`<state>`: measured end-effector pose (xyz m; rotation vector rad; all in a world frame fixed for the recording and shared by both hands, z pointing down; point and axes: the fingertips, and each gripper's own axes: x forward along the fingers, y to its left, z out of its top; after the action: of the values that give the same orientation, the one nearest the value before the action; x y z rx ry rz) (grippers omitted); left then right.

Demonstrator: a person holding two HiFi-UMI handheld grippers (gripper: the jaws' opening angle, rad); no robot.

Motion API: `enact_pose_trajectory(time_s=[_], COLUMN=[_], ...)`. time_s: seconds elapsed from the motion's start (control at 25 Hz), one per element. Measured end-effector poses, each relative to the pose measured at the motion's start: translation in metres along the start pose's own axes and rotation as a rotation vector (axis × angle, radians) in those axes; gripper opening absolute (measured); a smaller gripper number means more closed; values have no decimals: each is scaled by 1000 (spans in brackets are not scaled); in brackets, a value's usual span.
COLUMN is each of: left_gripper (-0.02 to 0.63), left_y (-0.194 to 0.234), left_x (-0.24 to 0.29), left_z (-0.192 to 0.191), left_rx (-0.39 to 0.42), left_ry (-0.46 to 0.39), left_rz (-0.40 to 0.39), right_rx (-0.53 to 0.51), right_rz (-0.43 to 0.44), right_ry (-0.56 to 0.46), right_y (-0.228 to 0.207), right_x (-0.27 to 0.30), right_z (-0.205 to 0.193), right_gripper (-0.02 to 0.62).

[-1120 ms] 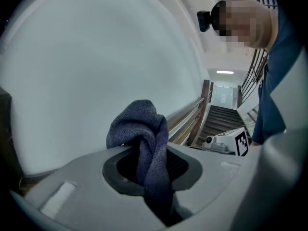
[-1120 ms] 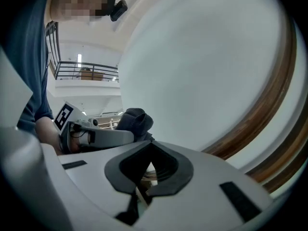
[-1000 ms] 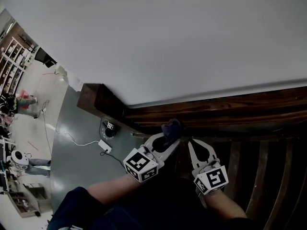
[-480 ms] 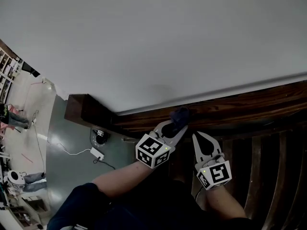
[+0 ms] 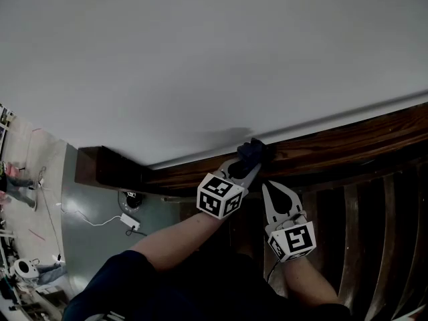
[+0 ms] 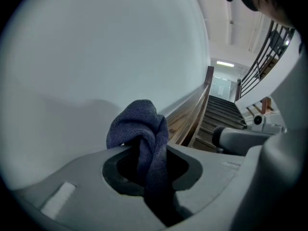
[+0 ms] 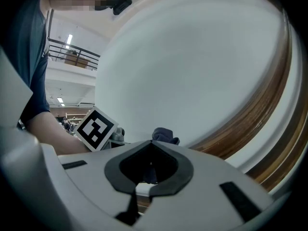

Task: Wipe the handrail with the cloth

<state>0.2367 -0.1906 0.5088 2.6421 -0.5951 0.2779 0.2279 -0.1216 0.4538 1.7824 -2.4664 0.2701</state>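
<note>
Leftmost, the left gripper (image 5: 246,169) has its fingers clamped on the one dark blue cloth (image 5: 252,151). The bunched wad sits against the top of the single wooden handrail (image 5: 334,144), seemingly so that a slide along it wipes. Rightward, the right gripper (image 5: 273,189) hangs just below the rail, fingers together on nothing, probably spare.

left gripper (image 5: 248,164) and right gripper (image 5: 267,188): pale grey shells, black-lined jaws, each with a white cube (image 5: 219,196) of black square markers. the person wears a dark blue sleeve (image 5: 112,283).
</note>
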Motion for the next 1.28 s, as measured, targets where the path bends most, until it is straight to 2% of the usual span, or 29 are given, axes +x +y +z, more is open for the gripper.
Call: enact_pose_trajectory(time_s=[0.24,0.48,0.88,1.28], left_gripper=[83,83,83,83], left_y=[20,25,84,146], left_x=[18,17,-19,-65], left_z=[-9,-10,-42,-81], left_rx=[-29,-69,-142,-212], left_ry=[53,41,16,-22], left_rz=[9,1,83,148], right_rx=[8,26,40,31], right_rz=[18,45,96,163], right_ry=[26,53,134,208], right_y=[-6,-5,19,70], right_x=[15,18,42,76], right_z=[-9,-20,-49,-75], right_gripper=[8,8,9,8])
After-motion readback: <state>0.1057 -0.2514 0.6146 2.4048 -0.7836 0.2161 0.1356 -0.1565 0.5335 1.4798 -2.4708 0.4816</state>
